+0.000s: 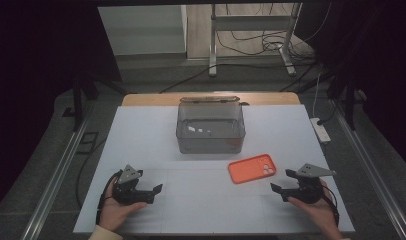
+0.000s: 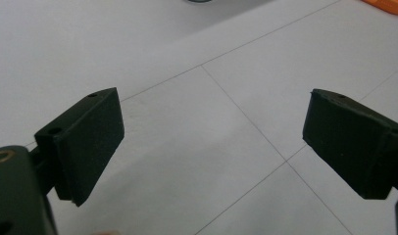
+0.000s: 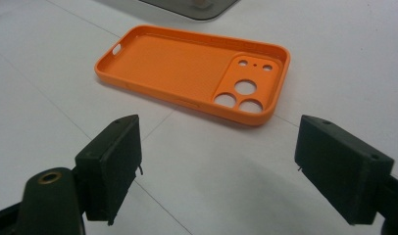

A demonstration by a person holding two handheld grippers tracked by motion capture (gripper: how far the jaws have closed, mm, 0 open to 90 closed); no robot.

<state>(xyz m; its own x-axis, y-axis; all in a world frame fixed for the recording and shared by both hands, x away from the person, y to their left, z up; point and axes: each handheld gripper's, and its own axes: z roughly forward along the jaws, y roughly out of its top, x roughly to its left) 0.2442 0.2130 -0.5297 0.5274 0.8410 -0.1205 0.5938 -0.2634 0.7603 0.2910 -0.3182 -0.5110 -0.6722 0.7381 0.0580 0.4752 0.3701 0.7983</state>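
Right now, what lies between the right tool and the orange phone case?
Nothing: only bare white table separates the right tool from the orange phone case, in the right gripper view.

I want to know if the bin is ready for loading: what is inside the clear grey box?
The clear grey box holds no sizeable item; a few small pale patches, maybe labels or reflections, show through its wall. Its floor is partly masked by glare.

A white desk [image 1: 141, 135] (thin seams cross its surface) carries a clear plastic box [image 1: 210, 127] toward the back and an orange phone case [image 1: 251, 168] lying hollow side up nearer the front.
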